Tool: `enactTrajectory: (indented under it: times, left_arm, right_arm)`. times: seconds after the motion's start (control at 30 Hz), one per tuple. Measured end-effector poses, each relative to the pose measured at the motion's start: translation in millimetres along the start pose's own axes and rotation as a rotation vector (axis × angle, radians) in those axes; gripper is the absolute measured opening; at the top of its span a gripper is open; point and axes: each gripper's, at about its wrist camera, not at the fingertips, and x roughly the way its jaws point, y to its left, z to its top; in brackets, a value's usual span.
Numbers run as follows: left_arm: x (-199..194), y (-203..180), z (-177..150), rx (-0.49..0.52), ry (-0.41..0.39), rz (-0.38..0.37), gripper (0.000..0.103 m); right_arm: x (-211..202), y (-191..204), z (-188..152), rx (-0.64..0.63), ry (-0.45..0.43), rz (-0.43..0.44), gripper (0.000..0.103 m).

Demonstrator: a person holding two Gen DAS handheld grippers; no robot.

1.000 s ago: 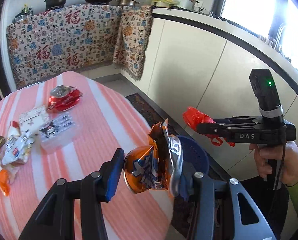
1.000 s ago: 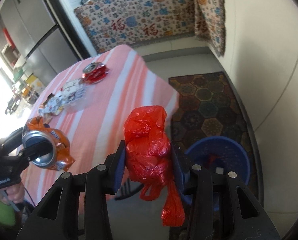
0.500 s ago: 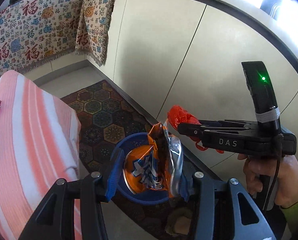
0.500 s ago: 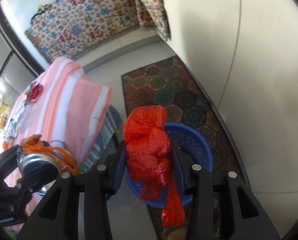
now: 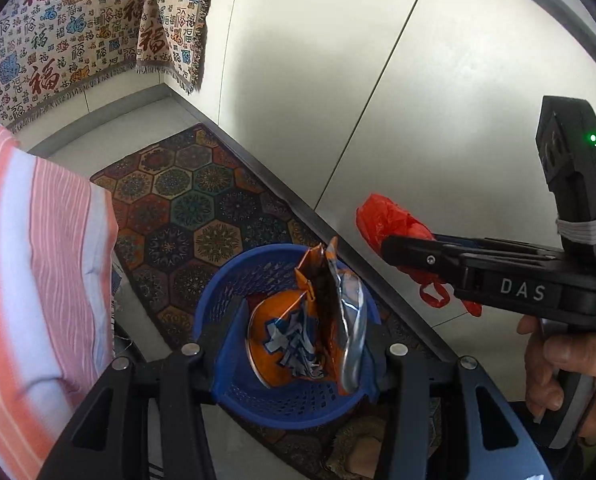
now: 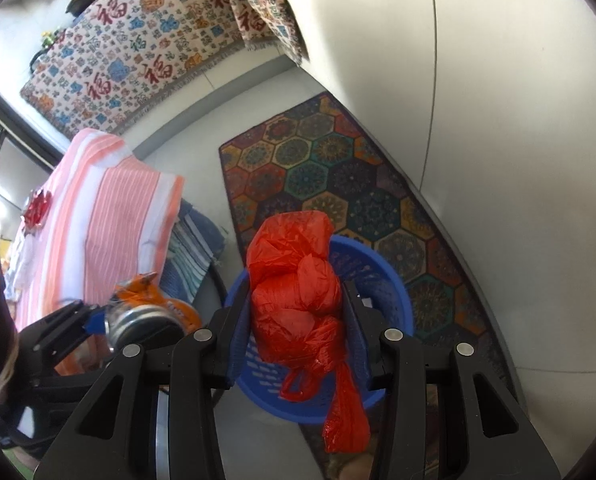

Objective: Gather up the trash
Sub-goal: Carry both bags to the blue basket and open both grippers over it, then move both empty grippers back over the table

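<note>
A crumpled orange snack bag (image 5: 298, 332) is clamped in the fingers of the left gripper (image 5: 296, 354) directly above a blue basket (image 5: 234, 296) on the floor, while a knotted red plastic bag (image 6: 298, 296) is clamped in the fingers of the right gripper (image 6: 296, 330) over the same basket. The drop is best made with each load centred inside the rim before the fingers are parted, the red bag's dangling tail kept inside the basket wall. More trash, a crushed red can (image 6: 37, 208) among it, is seen only from the right wrist, lying on the striped worktop (image 6: 110, 200). A hand (image 5: 566, 364) on the right gripper's handle is shown only from the left wrist.
</note>
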Motion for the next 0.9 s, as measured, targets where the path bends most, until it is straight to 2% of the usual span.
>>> enactTrajectory:
  times: [0.23, 0.27, 0.3, 0.37, 0.5, 0.67, 0.8, 0.9]
  left_arm:
    - [15, -6, -2, 0.025, 0.01, 0.008, 0.05]
    - [17, -7, -2, 0.028, 0.009, 0.006, 0.057]
    - [19, -8, -1, 0.031, 0.006, -0.004, 0.061]
    - [24, -10, -1, 0.039, 0.014, 0.0, 0.069]
    - [29, -8, 2, 0.026, 0.013, 0.019, 0.069]
    - [1, -2, 2, -0.001, -0.042, 0.032, 0.069]
    - [-43, 1, -10, -0.007, -0.106, 0.041, 0.069]
    - [-77, 4, -26, 0.008, -0.144, 0.078, 0.069]
  right_arm:
    - [6, -6, 3, 0.028, 0.009, 0.02, 0.048]
    - [6, -6, 3, 0.035, 0.009, 0.02, 0.05]
    - [5, -7, 3, 0.042, 0.005, 0.02, 0.056]
    - [3, -9, 5, 0.055, -0.006, 0.023, 0.059]
    - [-5, -8, 6, 0.055, -0.04, 0.014, 0.059]
    - [-22, 0, 9, 0.031, -0.106, -0.014, 0.061]
    - [-44, 16, 3, -0.009, -0.196, -0.038, 0.07]
    - [-52, 35, -3, -0.074, -0.235, -0.061, 0.07]
